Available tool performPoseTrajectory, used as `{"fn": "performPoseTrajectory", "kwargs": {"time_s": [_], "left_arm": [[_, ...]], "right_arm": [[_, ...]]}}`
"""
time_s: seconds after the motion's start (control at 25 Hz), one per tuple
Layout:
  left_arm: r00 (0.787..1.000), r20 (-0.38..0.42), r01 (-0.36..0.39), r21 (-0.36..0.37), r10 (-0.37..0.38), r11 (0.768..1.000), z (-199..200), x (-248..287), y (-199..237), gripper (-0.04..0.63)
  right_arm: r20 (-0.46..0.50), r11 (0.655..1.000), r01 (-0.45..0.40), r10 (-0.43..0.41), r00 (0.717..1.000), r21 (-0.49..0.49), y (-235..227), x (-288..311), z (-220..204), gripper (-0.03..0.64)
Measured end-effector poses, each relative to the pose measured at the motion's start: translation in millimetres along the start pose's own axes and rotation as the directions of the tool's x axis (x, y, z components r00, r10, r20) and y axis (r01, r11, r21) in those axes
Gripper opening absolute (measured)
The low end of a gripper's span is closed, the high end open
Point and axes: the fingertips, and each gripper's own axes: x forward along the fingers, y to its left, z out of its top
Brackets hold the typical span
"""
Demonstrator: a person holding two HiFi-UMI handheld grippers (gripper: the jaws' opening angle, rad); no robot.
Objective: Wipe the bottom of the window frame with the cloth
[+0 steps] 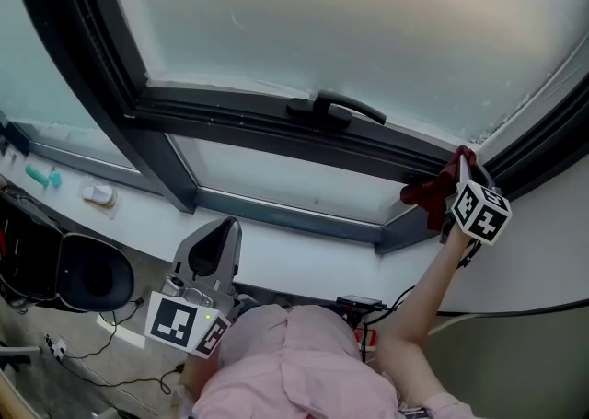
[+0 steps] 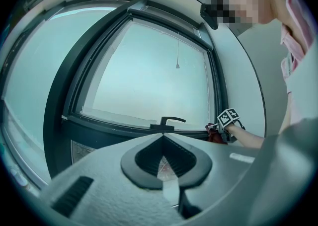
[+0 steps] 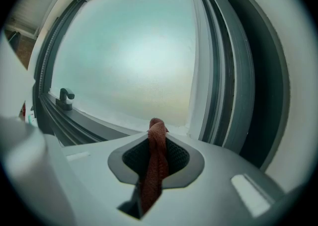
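A dark red cloth [image 1: 429,192] sits at the far right end of the window frame [image 1: 147,145], in the corner where the bottom rail [image 1: 248,127] meets the right upright. The right gripper [image 1: 463,167] carries it on an outstretched arm. Its jaws are clamped on the cloth, which runs as a twisted strip between the pads. In the right gripper view, a rounded end of the cloth [image 3: 157,163] pokes out past the tips of the right gripper [image 3: 157,138]. The pale glass and the frame corner lie just beyond it. From above, the bunched cloth looks to be against the rail, though no view clearly shows actual contact.

The rail's long axis runs from this corner away to the left, past a dark window handle [image 1: 333,110] near its middle and on to the left upright. Any wipe would therefore likely travel leftward along the rail, away from the corner. The right gripper is by far the nearer to the rail.

The left gripper [image 1: 219,240] hangs low, near the person's body and below the white window sill [image 1: 304,256], well apart from the rail. In the left gripper view, the jaws of the left gripper [image 2: 162,141] are closed tip to tip with nothing between them. They point up toward the window, where the handle [image 2: 168,122] and the distant cloth [image 2: 215,134] are visible.
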Motion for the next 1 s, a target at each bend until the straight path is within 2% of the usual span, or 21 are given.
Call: {"fn": "performPoseTrajectory", "kwargs": {"time_s": [0.12, 0.28, 0.4, 0.6, 0.8, 1.0], "left_arm": [[1.0, 0.002, 0.0, -0.003, 0.0, 1.0, 0, -1, -1, -0.002], [1.0, -0.005, -0.004, 0.0, 0.004, 1.0, -2, -1, 1, -0.002], [1.0, -0.026, -0.003, 0.002, 0.003, 1.0, -6, 1, 3, -0.002], [0.999, -0.04, 0.015, 0.008, -0.015, 1.0, -4, 5, 4, -0.002], [0.997, -0.06, 0.047, -0.015, -0.048, 0.999, -9, 7, 8, -0.002], [0.995, -0.06, 0.082, -0.04, -0.084, 0.996, -4, 5, 20, -0.002]], "right_arm": [[0.034, 1.0, 0.023, -0.022, 0.999, -0.019, 0, -2, 1, 0.049], [0.104, 1.0, 0.015, -0.017, 0.994, 0.02, 5, -15, 6, 0.049], [0.164, 0.998, -0.053, 0.049, 0.985, 0.023, 36, -36, 11, 0.049], [0.203, 0.978, -0.2, 0.207, 0.957, -0.054, 117, -55, 29, 0.049], [0.177, 0.938, -0.321, 0.341, 0.923, -0.133, 201, -55, 37, 0.049], [0.068, 0.906, -0.386, 0.402, 0.913, -0.173, 262, -35, 24, 0.049]]}}
